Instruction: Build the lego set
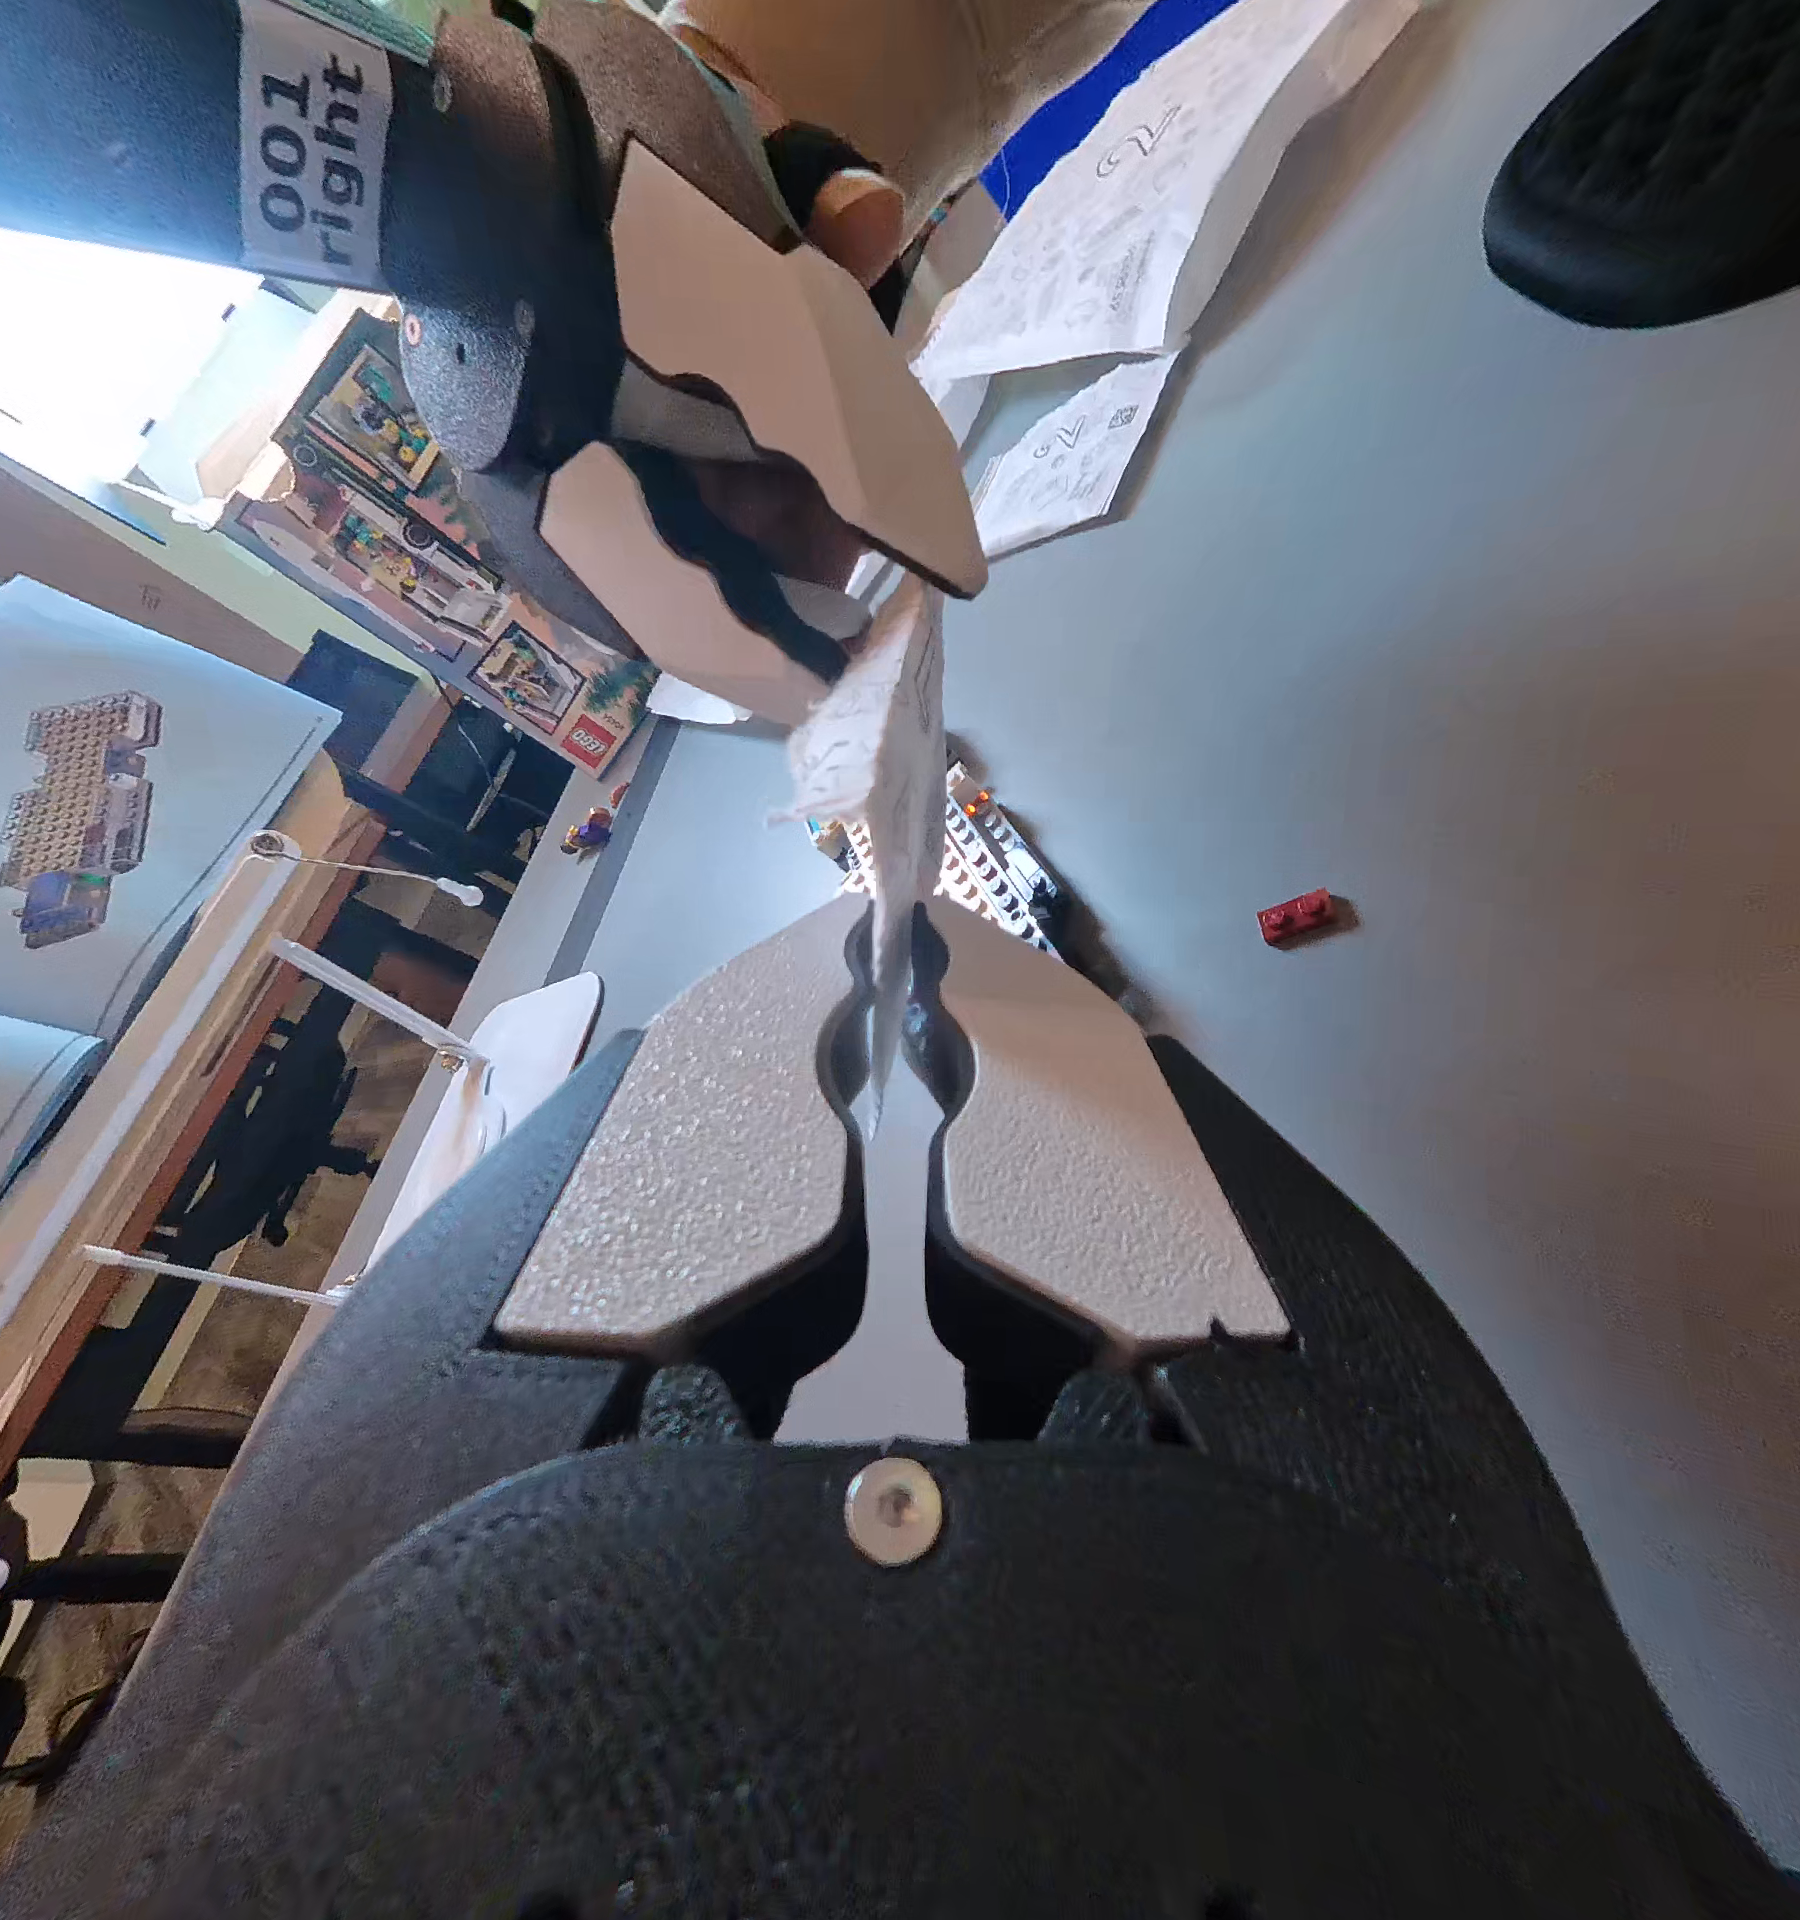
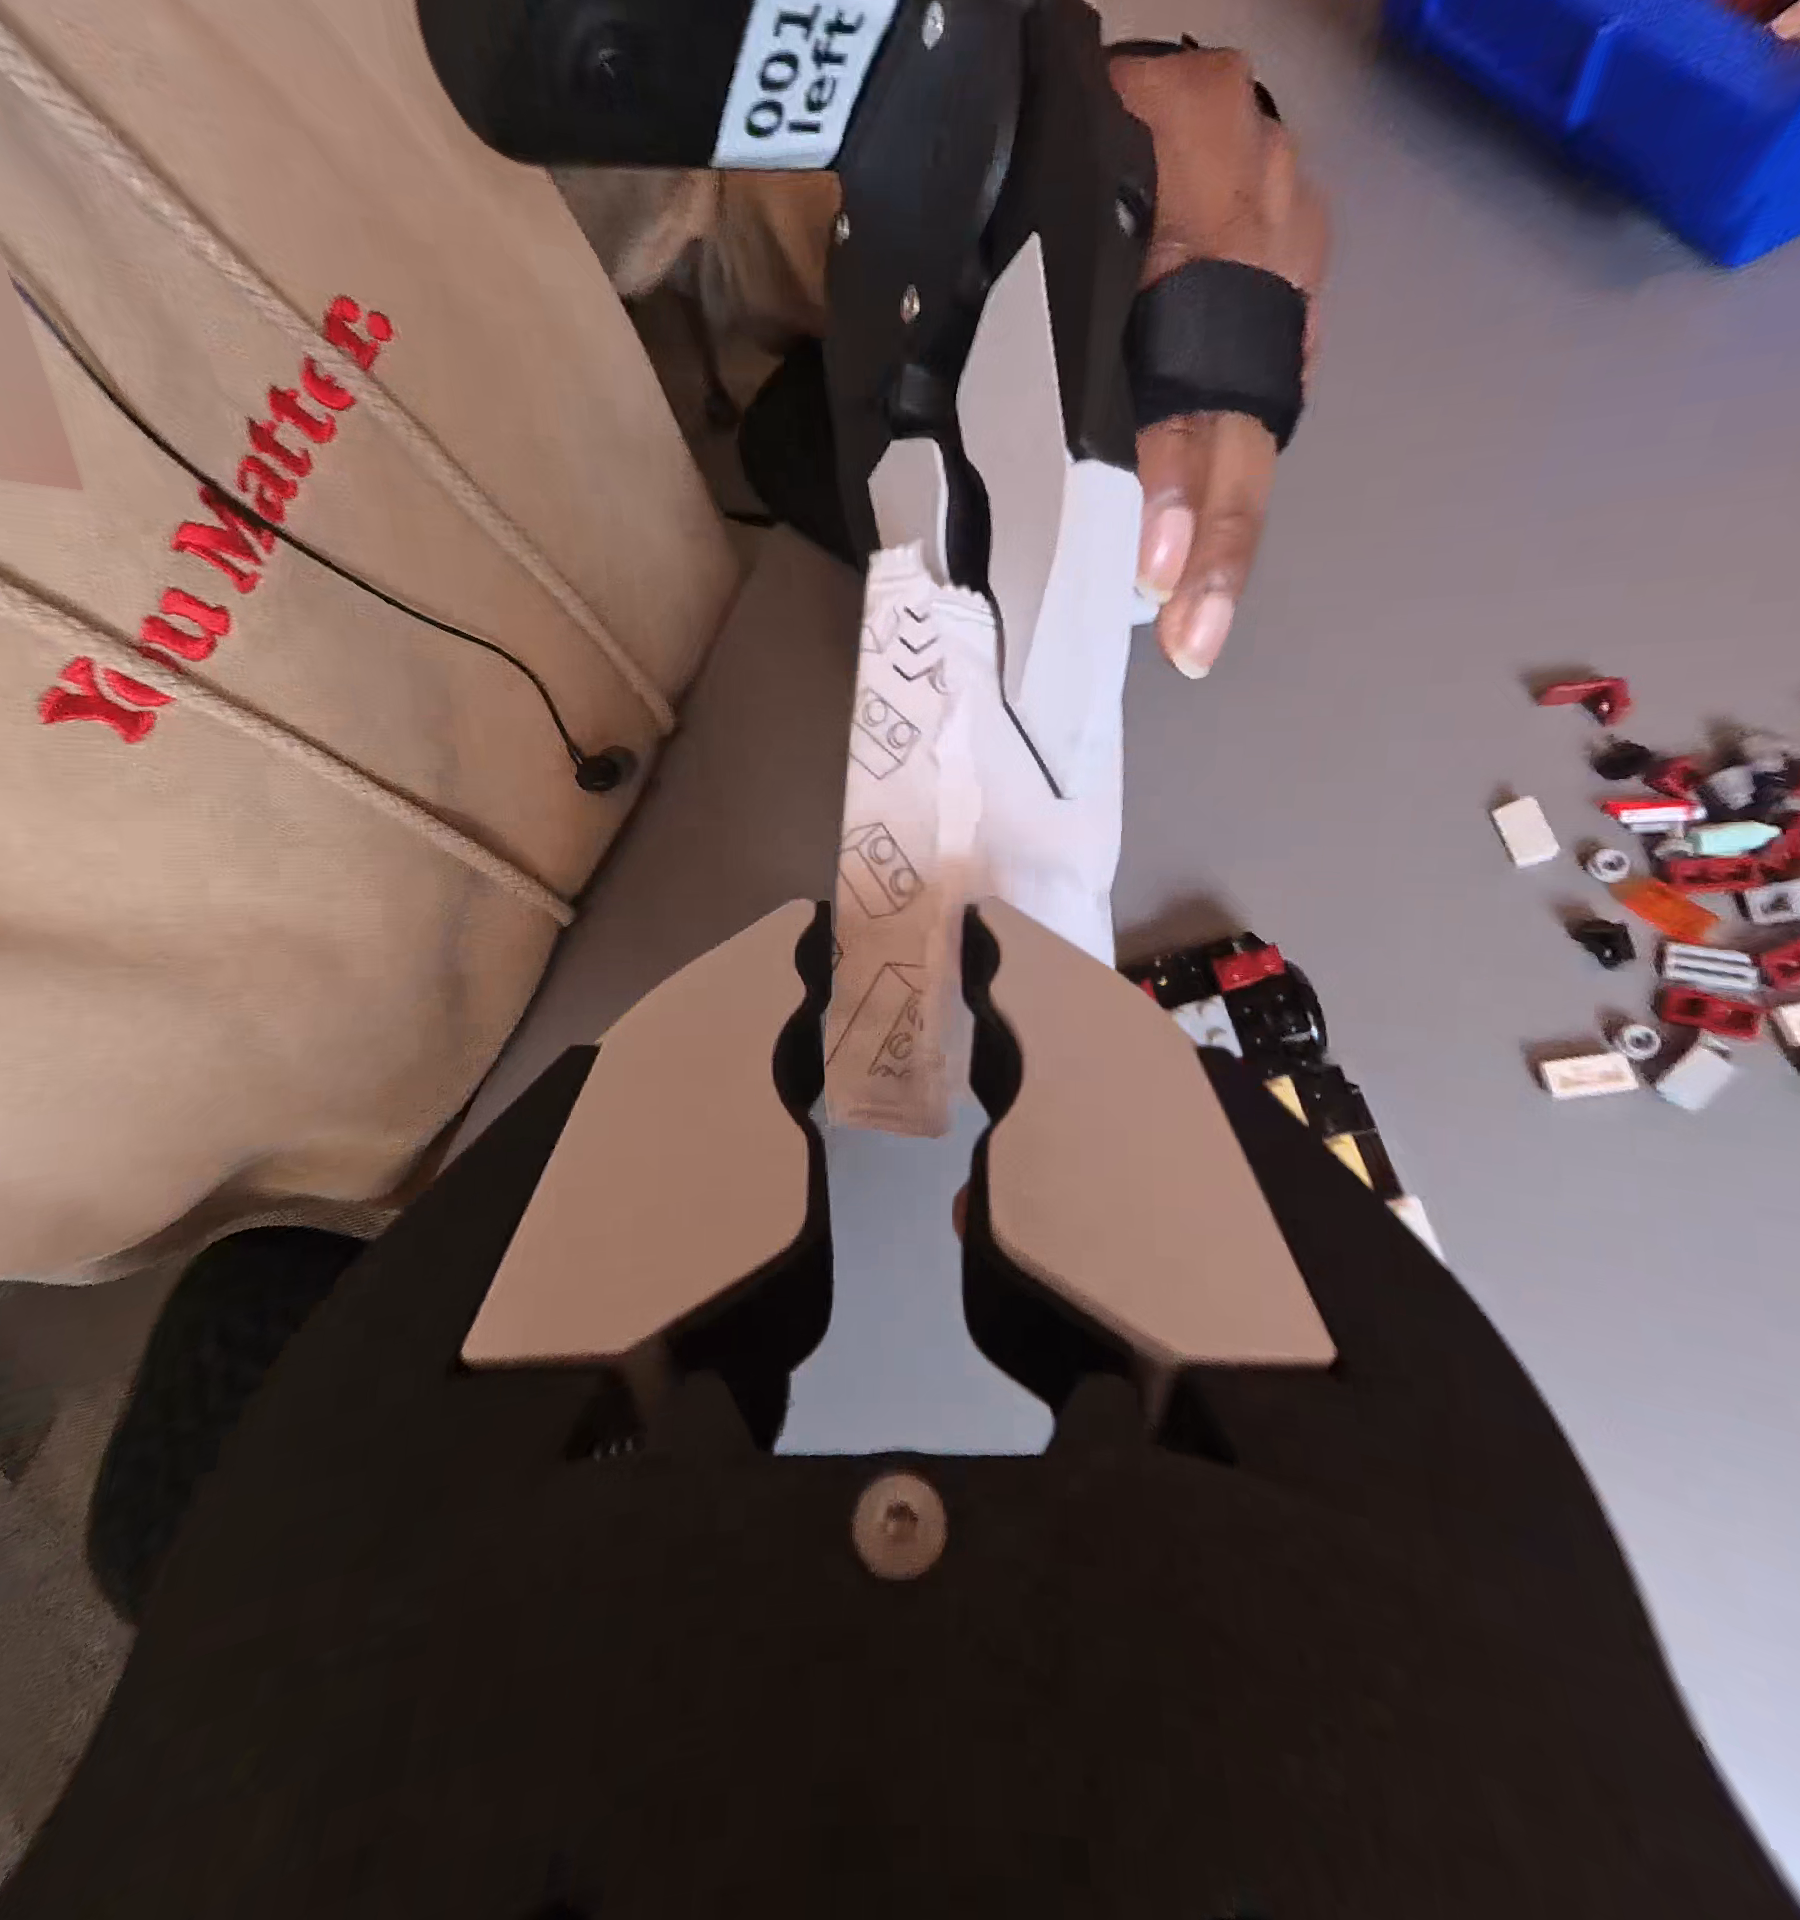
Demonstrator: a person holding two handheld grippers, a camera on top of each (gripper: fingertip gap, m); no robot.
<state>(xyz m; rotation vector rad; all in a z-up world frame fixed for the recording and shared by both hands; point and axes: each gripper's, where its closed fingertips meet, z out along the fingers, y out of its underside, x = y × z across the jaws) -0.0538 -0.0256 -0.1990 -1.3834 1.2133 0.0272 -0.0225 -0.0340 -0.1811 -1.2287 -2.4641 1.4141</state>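
We see a grey table (image 2: 1498, 1455) | one white paper bag (image 2: 885, 831) above it | left gripper (image 1: 891, 935) pinches it | right gripper (image 2: 896, 925) spread round it | one blue bin (image 2: 1654, 114) at far edge | one red brick (image 1: 1306, 916) apart

You were at a grey table (image 1: 1498, 675) in an office-like workroom: loose toy bricks (image 2: 1706, 935), a toy-set box (image 1: 522, 665), a blue bin (image 2: 1654, 114), and desks (image 1: 200, 1039) stood around.
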